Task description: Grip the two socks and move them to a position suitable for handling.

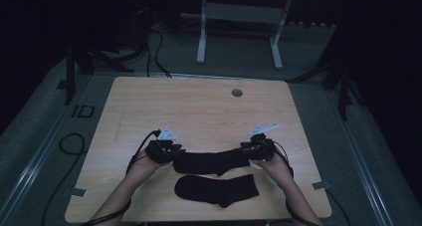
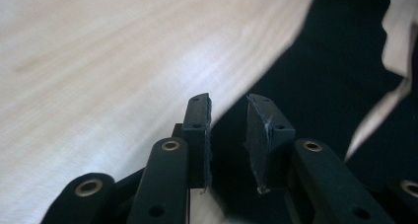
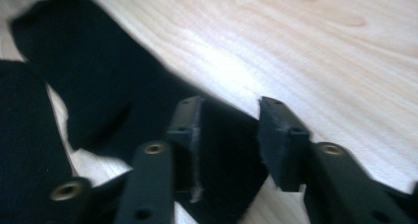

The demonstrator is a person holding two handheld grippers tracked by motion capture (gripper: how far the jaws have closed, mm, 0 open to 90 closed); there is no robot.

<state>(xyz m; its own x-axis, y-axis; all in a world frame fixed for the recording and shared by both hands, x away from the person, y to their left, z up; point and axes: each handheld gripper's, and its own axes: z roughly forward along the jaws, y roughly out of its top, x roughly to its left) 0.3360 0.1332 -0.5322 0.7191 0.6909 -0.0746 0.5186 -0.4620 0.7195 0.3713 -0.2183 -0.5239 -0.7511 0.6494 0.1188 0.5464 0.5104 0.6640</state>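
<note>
Two black socks lie on the light wooden table [image 1: 199, 106]. The farther sock [image 1: 211, 161] stretches flat between my two grippers. My left gripper [image 1: 171, 154] is at its left end and my right gripper [image 1: 251, 151] at its right end. In the left gripper view the left gripper [image 2: 229, 103] has its jaws apart over the sock's edge [image 2: 335, 76], pads not pressing. In the right gripper view the right gripper [image 3: 229, 105] stands open too, with the sock's cloth [image 3: 88, 86] showing in the gap. The nearer sock [image 1: 216, 190] lies flat just in front.
A round grommet [image 1: 237, 92] sits near the table's far edge. A white desk frame [image 1: 239, 17] stands on the floor beyond. Cables [image 1: 69, 141] trail over the floor at the left. The nearer sock's edge shows beside the held one [image 2: 389, 135] [image 3: 19, 135].
</note>
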